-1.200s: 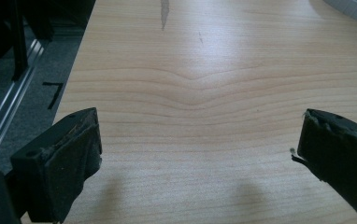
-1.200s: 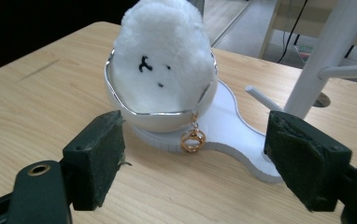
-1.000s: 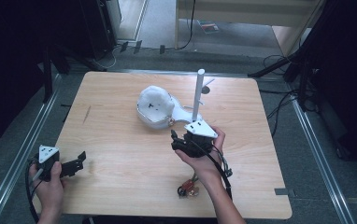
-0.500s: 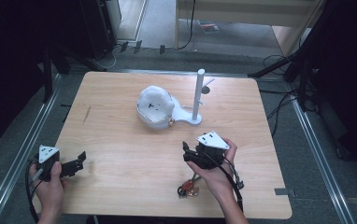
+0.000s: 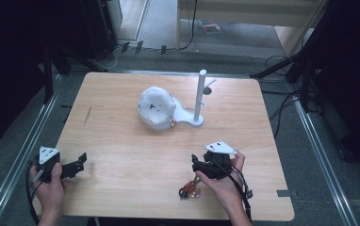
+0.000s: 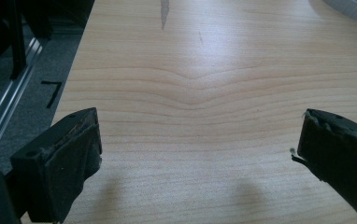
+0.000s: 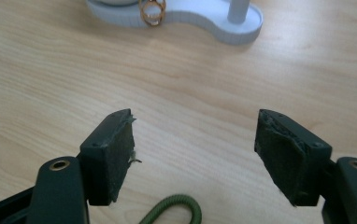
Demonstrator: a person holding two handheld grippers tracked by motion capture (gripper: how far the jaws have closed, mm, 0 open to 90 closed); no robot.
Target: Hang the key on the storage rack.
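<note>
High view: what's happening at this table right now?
A person holds a gripper in each hand over a wooden table, and both are open and empty. The right gripper hovers near the front edge, beside a small bundle of hair ties. The left gripper rests at the front left corner. A white stand with a post sits mid-table, untouched.
</note>
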